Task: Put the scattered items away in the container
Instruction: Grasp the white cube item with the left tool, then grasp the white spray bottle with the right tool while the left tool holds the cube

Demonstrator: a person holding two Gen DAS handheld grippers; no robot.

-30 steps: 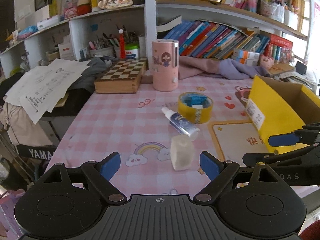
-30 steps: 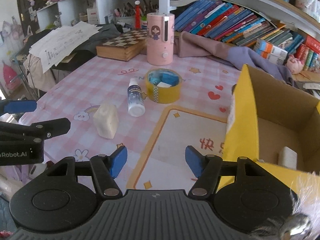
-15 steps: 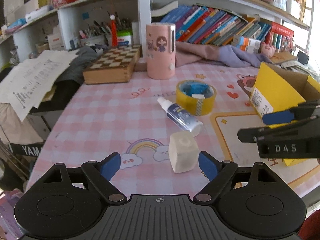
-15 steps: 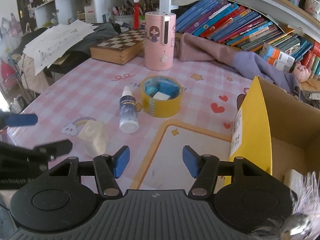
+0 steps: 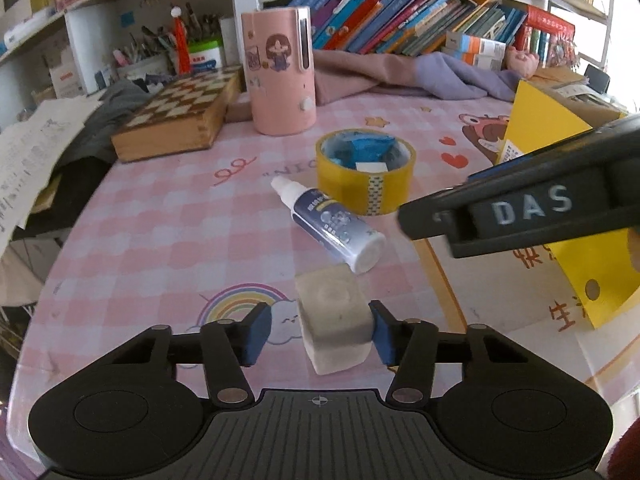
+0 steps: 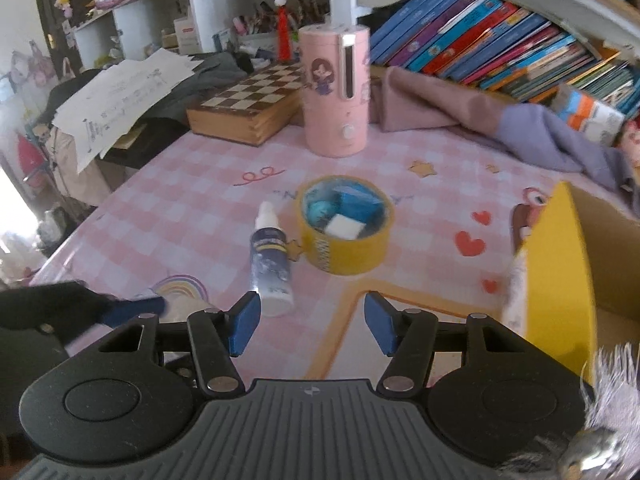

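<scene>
A whitish translucent block (image 5: 332,320) stands on the pink checked tablecloth between the jaws of my left gripper (image 5: 320,334). The jaws are closing: the right pad touches the block, while the left pad (image 5: 256,334) is still a gap away. Just beyond lie a blue-labelled spray bottle (image 5: 336,226) and a yellow tape roll (image 5: 360,196) with small blue items inside. My right gripper (image 6: 312,322) stands open and empty, the bottle's (image 6: 270,264) base by its left fingertip and the tape roll (image 6: 344,256) ahead. The yellow cardboard box (image 6: 560,260) is on the right.
A pink cylinder appliance (image 5: 280,72), a wooden chessboard box (image 5: 180,116) and crumpled pink and purple cloth (image 5: 400,76) line the back of the table under bookshelves. Loose papers (image 6: 120,92) hang off the left side. My right gripper's body (image 5: 520,208) crosses the left wrist view.
My left gripper came forward and down around the block, and its jaws narrowed a lot. My right gripper swung left, away from the box and toward the bottle and tape.
</scene>
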